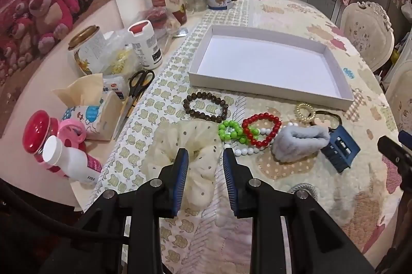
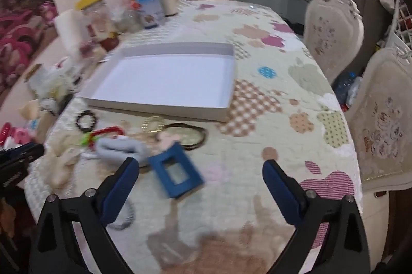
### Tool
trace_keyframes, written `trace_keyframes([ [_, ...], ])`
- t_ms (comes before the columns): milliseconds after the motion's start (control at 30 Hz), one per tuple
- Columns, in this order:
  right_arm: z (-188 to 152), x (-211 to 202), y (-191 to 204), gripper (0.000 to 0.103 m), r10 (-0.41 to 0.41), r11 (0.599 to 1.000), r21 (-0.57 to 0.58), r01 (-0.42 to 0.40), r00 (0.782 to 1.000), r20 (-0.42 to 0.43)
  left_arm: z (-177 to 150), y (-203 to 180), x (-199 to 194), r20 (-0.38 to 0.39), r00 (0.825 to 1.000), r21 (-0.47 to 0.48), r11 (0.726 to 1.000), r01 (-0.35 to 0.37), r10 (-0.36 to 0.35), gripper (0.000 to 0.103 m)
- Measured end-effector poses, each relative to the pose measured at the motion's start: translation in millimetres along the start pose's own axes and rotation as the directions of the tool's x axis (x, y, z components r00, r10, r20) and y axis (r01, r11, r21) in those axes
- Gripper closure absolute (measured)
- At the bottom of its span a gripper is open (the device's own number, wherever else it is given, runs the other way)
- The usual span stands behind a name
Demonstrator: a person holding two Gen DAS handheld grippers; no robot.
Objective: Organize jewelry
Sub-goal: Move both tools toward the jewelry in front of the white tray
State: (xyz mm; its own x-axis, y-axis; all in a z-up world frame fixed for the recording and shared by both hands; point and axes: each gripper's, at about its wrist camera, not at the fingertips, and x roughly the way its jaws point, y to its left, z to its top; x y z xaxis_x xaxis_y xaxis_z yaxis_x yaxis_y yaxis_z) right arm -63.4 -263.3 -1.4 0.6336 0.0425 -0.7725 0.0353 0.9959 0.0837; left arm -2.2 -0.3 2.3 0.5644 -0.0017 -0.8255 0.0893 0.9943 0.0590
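The left gripper [image 1: 205,154] has its fingers spread over a cream dotted fabric scrunchie [image 1: 189,158], gripping nothing. The right gripper [image 2: 200,166] is wide open beside a blue rectangular clip [image 2: 175,171] on the quilted surface [image 2: 257,145]. Beyond lie green [image 1: 231,131], red [image 1: 262,128] and brown bead bracelets [image 1: 206,106], then the shallow white cardboard tray [image 1: 265,91].

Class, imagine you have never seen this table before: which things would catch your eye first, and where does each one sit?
Probably the big white shallow box, empty, in the middle of the patterned tablecloth. In front of it lies a bright huddle of jewelry: a red bead bracelet overlapping a green bead bracelet, with a cream scrunchie nearest the open left gripper.
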Motion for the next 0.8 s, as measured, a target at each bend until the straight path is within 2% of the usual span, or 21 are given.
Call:
trace_keyframes([
  [333, -1.4, -34.9, 32.7, 0.004, 0.049, 0.996, -0.084, -0.045, 0.997, 0.055, -4.8, -8.7, -24.2, 0.038, 0.999, -0.008, 1.000, 0.009, -0.008, 0.076],
  [800, -3.7, -54.7, 36.2, 0.004, 0.068, 0.993, -0.106, -0.057, 0.993, 0.098, -12.6, -14.0, -33.2, 0.047, 0.999, -0.010, 1.000, -0.002, 0.002, 0.076],
])
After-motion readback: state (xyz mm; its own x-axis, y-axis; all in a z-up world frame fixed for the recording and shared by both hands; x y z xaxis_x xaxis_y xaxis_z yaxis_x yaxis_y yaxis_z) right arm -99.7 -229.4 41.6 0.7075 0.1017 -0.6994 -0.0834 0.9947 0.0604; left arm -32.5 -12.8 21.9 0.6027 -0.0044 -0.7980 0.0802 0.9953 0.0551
